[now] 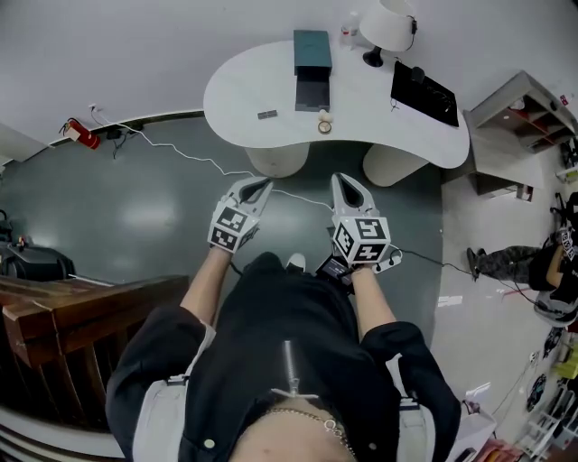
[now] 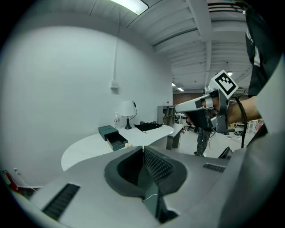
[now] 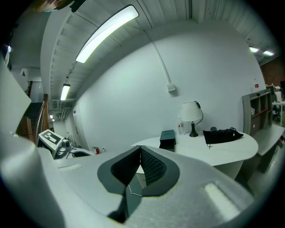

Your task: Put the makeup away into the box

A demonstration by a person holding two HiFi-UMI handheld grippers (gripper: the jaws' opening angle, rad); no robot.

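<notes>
Standing back from the white surface [image 1: 237, 87], a person [image 1: 289, 361] holds the left hand-held gripper [image 1: 260, 186] and right hand-held gripper [image 1: 342, 180] pressed together and empty; the makeup [image 1: 324, 124] sits at the surface's near edge, just before the dark box [image 1: 312, 50], its drawer [image 1: 312, 92] open.

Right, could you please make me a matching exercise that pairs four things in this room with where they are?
Things: 1 dark teal drawer box; 2 white table lamp; 3 red fire extinguisher; 4 flat black tray.
Places: A floor, left of the white table; B table's right end; C table's middle, drawer open; D far edge, between box and tray.
Pairs: 1-C; 2-D; 3-A; 4-B.
</notes>
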